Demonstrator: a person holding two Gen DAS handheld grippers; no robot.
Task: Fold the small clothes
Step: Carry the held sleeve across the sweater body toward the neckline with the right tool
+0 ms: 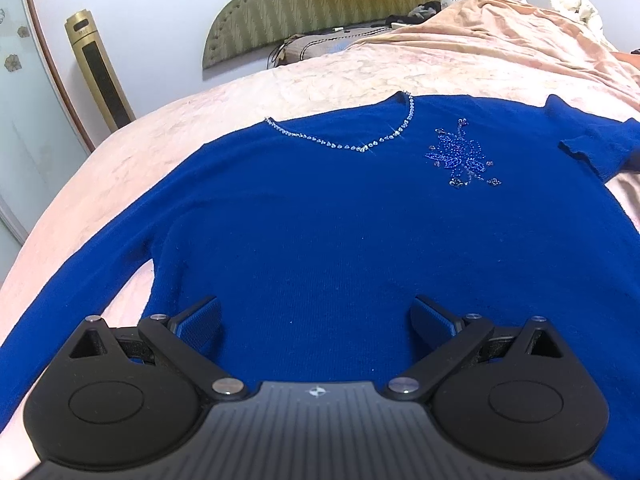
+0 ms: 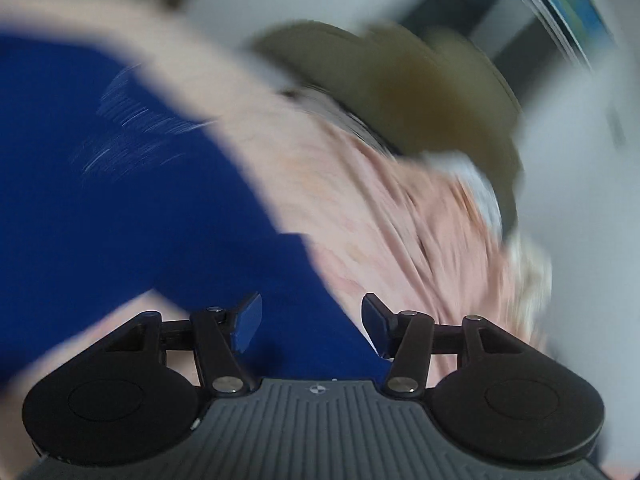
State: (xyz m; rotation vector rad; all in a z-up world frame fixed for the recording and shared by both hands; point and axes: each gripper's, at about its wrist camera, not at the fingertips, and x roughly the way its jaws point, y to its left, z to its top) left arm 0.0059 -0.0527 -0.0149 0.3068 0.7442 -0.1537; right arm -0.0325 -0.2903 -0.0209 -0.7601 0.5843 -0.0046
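A royal blue sweater (image 1: 340,220) lies flat, front up, on the bed. It has a rhinestone neckline (image 1: 352,145) and a beaded flower (image 1: 462,158). Its left sleeve (image 1: 76,292) runs out to the lower left; its right sleeve (image 1: 600,148) is folded back at the far right. My left gripper (image 1: 316,322) is open and empty above the sweater's lower body. The right wrist view is heavily blurred; my right gripper (image 2: 312,326) is open over a blue sleeve (image 2: 280,280), holding nothing.
The bed has a pink patterned cover (image 1: 248,92) and a rumpled peach blanket (image 1: 520,36) with pale cloth at the far right. An olive padded headboard (image 1: 320,4) and pillow (image 1: 316,46) lie beyond. A gold tower fan (image 1: 98,68) stands left by a glass door (image 1: 24,120).
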